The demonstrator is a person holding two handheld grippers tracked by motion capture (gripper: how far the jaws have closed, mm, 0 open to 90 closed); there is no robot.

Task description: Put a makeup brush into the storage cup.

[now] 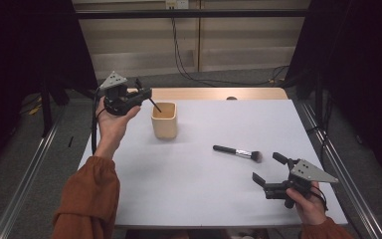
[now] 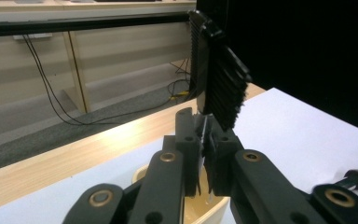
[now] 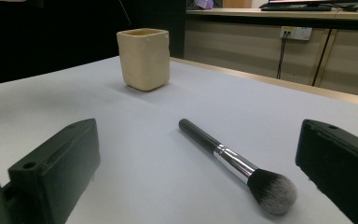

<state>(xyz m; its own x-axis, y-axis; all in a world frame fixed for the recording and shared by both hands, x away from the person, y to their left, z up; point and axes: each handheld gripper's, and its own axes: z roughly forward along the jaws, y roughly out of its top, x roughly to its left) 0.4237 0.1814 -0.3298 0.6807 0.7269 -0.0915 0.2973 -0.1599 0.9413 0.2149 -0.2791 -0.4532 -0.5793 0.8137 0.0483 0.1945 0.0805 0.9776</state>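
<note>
My left gripper (image 1: 142,93) is raised at the far left of the table, shut on a black comb (image 2: 216,79). The toothed head stands up past the fingertips (image 2: 186,126) in the left gripper view. The comb's thin tail (image 1: 154,105) slants down toward the mouth of a cream square cup (image 1: 164,120), which lies just under the gripper (image 2: 204,135) in that same view. A black-handled makeup brush (image 1: 236,152) with a silver collar lies flat on the white tabletop. My right gripper (image 1: 267,167) stands open near the front right, its jaws either side of the brush (image 3: 223,156) but short of it.
The white table (image 1: 199,199) has a wooden strip (image 1: 214,93) along its far edge. Cables (image 1: 184,64) trail on the floor behind it. Metal rails (image 1: 328,149) run along both sides of the table. The cup (image 3: 144,58) stands well beyond the brush.
</note>
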